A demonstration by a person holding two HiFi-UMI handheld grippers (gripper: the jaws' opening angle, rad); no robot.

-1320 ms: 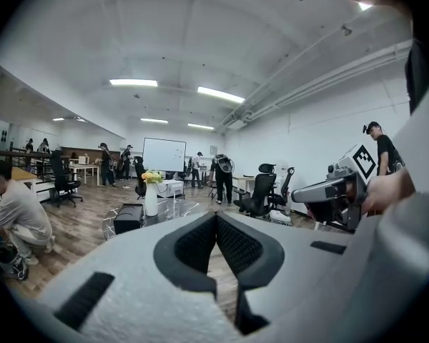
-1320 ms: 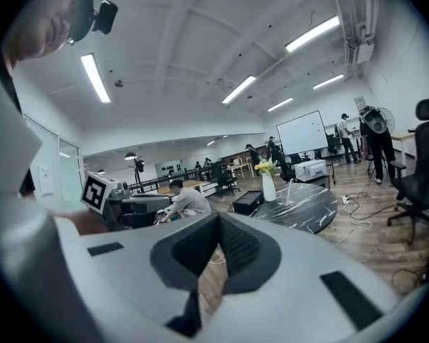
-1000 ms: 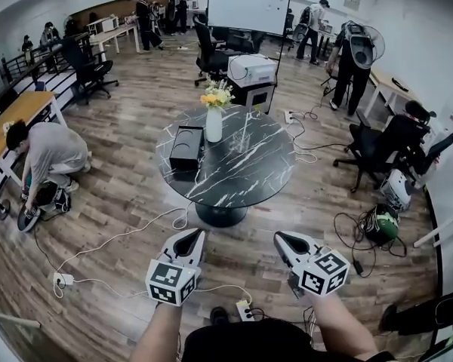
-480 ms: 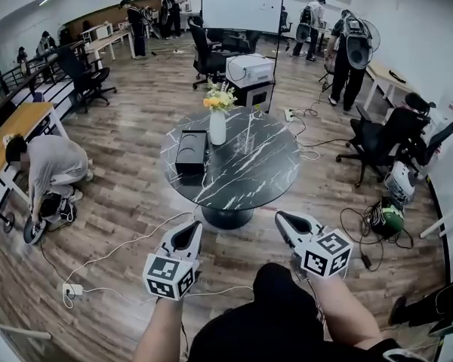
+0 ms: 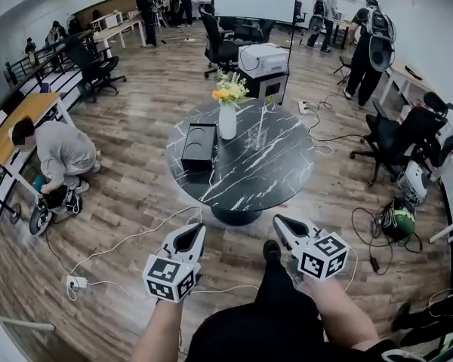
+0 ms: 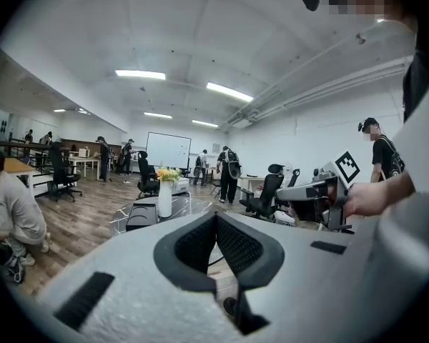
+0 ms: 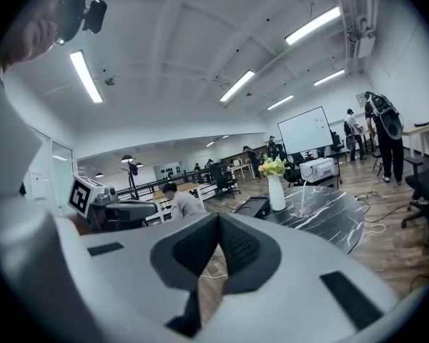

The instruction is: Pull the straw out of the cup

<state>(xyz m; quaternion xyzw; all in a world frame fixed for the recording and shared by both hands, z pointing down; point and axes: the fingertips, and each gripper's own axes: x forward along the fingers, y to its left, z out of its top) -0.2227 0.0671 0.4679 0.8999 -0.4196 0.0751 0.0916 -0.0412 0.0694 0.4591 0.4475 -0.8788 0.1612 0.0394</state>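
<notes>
Both forearms out ahead of the body, side by side and low, well short of the round black bench (image 5: 241,178). Left gripper (image 5: 192,232) and right gripper (image 5: 283,226) aimed toward the bench, tipped slightly downward, marker cubes facing up. Jaws of each pressed together, nothing between them. Out on the bench, just right of the white vase (image 5: 227,121), a clear cup (image 5: 257,140) standing upright. Straw (image 5: 263,119) inside it, long axis near vertical, free end pointing up, well apart from both grippers.
</notes>
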